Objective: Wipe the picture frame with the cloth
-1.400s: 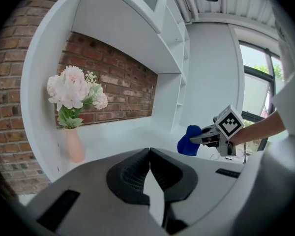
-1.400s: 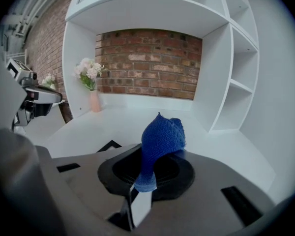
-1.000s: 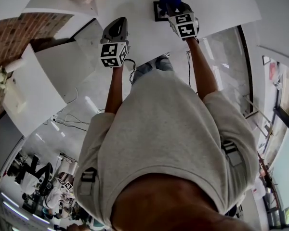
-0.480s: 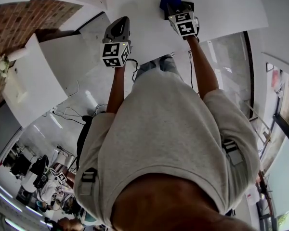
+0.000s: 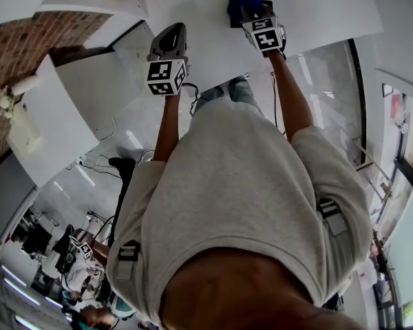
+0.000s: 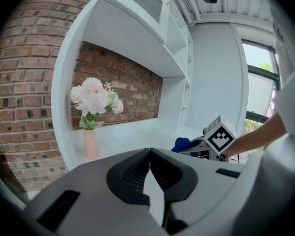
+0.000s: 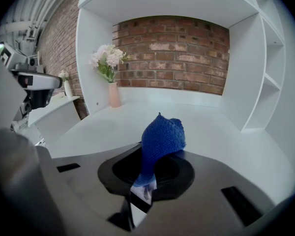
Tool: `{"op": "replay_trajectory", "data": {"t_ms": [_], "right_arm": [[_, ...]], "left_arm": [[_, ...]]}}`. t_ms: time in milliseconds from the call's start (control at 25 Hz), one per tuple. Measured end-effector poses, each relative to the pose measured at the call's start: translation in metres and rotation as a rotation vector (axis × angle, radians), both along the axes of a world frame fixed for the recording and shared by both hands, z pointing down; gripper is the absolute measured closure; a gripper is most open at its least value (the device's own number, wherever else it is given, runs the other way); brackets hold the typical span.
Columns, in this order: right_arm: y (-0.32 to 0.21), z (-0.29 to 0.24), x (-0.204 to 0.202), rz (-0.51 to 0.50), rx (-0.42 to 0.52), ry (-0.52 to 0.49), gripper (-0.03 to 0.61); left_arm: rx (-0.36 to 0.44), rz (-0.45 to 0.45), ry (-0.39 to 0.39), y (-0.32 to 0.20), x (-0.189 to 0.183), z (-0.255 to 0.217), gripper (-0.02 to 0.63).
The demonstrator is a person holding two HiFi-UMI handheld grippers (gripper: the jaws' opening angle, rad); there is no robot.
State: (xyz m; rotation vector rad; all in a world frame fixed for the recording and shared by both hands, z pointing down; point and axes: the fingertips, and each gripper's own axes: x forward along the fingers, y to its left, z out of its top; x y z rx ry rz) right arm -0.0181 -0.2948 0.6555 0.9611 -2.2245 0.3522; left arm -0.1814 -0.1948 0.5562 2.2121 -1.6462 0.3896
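The right gripper [image 7: 146, 177] has its jaws closed onto a blue cloth [image 7: 162, 137]. The lower tail of the cloth is pinched between the jaws and the rest stands up in a bunched peak above them. In the head view the same right gripper [image 5: 248, 11] reaches out over the white shelf top [image 5: 316, 5], with the cloth [image 5: 241, 1] showing as a blue lump at its far end.

A dark picture frame [image 5: 233, 20] lies flat on that surface, directly under the right gripper. Only a thin dark edge shows to the left of the gripper body, so I cannot say for certain whether the cloth is touching it. The right gripper's own view does not show the frame, which lies below its body.

The left gripper [image 6: 148, 154] has its jaws brought together (tips meeting, nothing between them). In the head view the left gripper [image 5: 171, 33] hangs at the near edge of the shelf top, well to the left of the frame and apart from it. Its own view looks across to the cloth [image 6: 181, 144] at the tip of the other tool.

A pink vase of pale flowers [image 7: 110, 65] stands at the back left of the alcove against the brick wall [image 7: 172, 58], well apart from both grippers.
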Motion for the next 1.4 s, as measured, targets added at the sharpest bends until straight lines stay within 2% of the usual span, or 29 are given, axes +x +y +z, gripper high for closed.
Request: {"op": "replay_trajectory", "data": {"t_ms": [880, 1160, 1400], "right_arm": [[-0.009, -0.002, 0.108, 0.193, 0.002, 0.024, 0.520], [-0.004, -0.006, 0.139, 0.252, 0.000, 0.039, 0.520], [0.000, -0.014, 0.149, 0.275, 0.018, 0.048, 0.521]], "left_arm": [[0.007, 0.146, 0.009, -0.028, 0.072, 0.000, 0.597], [0.010, 0.173, 0.011, -0.030, 0.083, -0.003, 0.597], [0.020, 0.182, 0.021, -0.028, 0.085, -0.005, 0.597]]}}
